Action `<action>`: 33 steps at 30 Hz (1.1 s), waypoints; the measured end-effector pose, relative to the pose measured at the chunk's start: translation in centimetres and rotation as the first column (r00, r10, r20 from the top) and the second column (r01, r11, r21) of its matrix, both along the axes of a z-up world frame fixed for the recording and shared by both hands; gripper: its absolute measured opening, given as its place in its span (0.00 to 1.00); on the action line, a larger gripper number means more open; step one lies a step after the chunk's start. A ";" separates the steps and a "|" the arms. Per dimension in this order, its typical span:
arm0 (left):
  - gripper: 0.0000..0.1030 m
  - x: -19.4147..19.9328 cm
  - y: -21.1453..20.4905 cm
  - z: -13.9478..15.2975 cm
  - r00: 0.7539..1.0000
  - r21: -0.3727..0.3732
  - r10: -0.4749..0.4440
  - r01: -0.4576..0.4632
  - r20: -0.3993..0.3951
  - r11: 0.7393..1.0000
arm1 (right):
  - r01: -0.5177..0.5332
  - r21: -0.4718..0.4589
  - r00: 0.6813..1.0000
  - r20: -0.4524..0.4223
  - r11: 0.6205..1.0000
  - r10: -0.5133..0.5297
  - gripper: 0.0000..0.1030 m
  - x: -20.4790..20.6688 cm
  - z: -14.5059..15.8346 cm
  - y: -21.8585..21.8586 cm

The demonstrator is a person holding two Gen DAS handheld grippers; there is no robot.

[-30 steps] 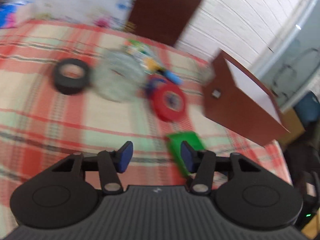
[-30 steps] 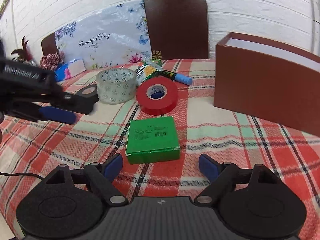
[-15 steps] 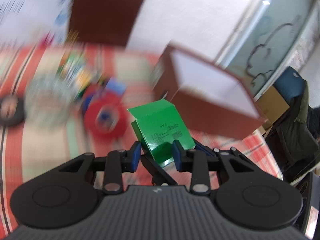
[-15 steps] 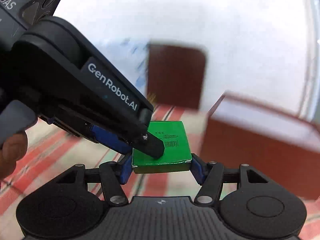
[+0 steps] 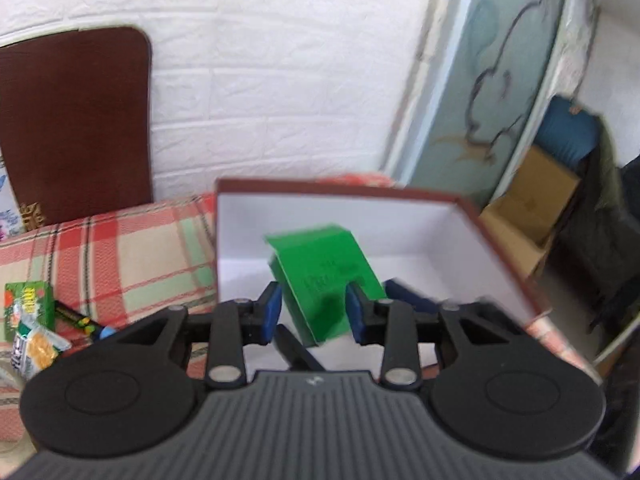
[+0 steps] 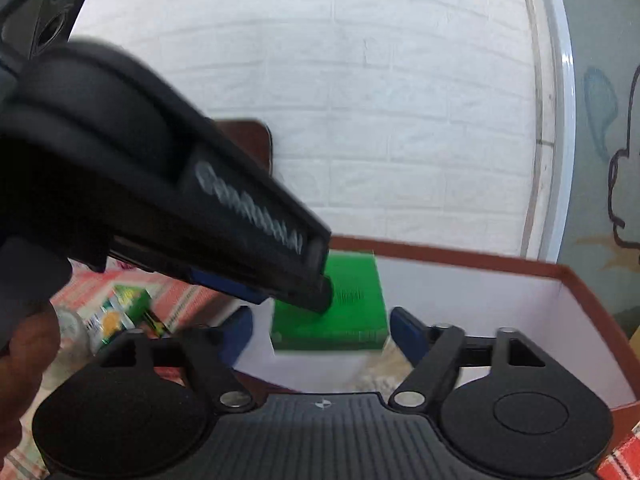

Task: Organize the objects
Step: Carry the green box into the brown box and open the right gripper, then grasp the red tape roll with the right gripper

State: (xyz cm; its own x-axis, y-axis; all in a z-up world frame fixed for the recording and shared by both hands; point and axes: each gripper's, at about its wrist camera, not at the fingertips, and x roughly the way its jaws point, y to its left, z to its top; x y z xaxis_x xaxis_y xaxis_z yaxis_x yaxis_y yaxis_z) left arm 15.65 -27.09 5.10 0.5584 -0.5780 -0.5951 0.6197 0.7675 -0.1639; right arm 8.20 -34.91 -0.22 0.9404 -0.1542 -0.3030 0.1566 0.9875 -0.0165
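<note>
A flat green box (image 5: pixel 326 280) is clamped between the blue pads of my left gripper (image 5: pixel 314 312), held tilted over the white inside of the open brown storage box (image 5: pixel 400 216). In the right wrist view the green box (image 6: pixel 352 308) hangs in front of my right gripper (image 6: pixel 322 330), whose jaws stand open, a little apart from the box's sides. The left gripper's black body (image 6: pixel 180 200) crosses that view from the upper left. The brown box's rim (image 6: pixel 460 256) lies just behind.
A green snack carton (image 5: pixel 30 308), a wrapped packet (image 5: pixel 36 344) and a marker (image 5: pixel 80 322) lie on the red plaid cloth (image 5: pixel 120 256) left of the brown box. A dark brown board (image 5: pixel 76 128) leans on the white brick wall. A cardboard box (image 5: pixel 532 208) stands on the floor to the right.
Both grippers lifted the green box off the cloth and carried it right, over the brown box. The right gripper's jaws have opened off it; the left still grips it.
</note>
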 end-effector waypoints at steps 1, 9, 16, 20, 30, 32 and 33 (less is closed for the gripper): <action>0.39 0.2 -0.1 -0.5 1.000 0.029 0.016 -0.016 -0.011 0.999 | 0.015 0.008 1.000 0.010 1.000 -0.015 0.72 -0.2 -0.1 -0.1; 0.42 -4.7 8.6 1.9 0.999 -0.194 0.039 -0.032 0.034 0.980 | 0.052 0.028 0.966 0.253 0.998 -0.058 0.93 -7.9 0.2 2.7; 0.41 -6.3 23.0 -2.9 0.909 -0.044 0.411 -0.414 -0.077 0.909 | -0.221 -0.025 0.935 0.279 0.975 0.219 0.97 -10.4 0.4 9.9; 0.41 -8.1 29.0 -6.2 0.835 0.017 0.526 -0.531 -0.159 0.847 | -0.352 -0.111 0.933 0.040 0.929 0.358 0.78 -7.2 -1.7 14.7; 0.41 -9.6 31.4 -7.9 0.821 0.000 0.525 -0.538 -0.224 0.843 | -0.376 -0.056 0.896 -0.276 0.925 0.347 0.49 1.7 -5.4 16.2; 0.41 -9.7 31.3 -8.0 0.826 -0.007 0.515 -0.530 -0.228 0.848 | -0.378 -0.045 0.890 -0.291 0.925 0.350 0.32 0.3 -4.7 17.0; 0.41 -9.7 31.4 -8.1 0.828 -0.011 0.511 -0.527 -0.233 0.850 | -0.396 -0.033 0.878 -0.304 0.917 0.369 0.18 -0.5 -4.5 17.3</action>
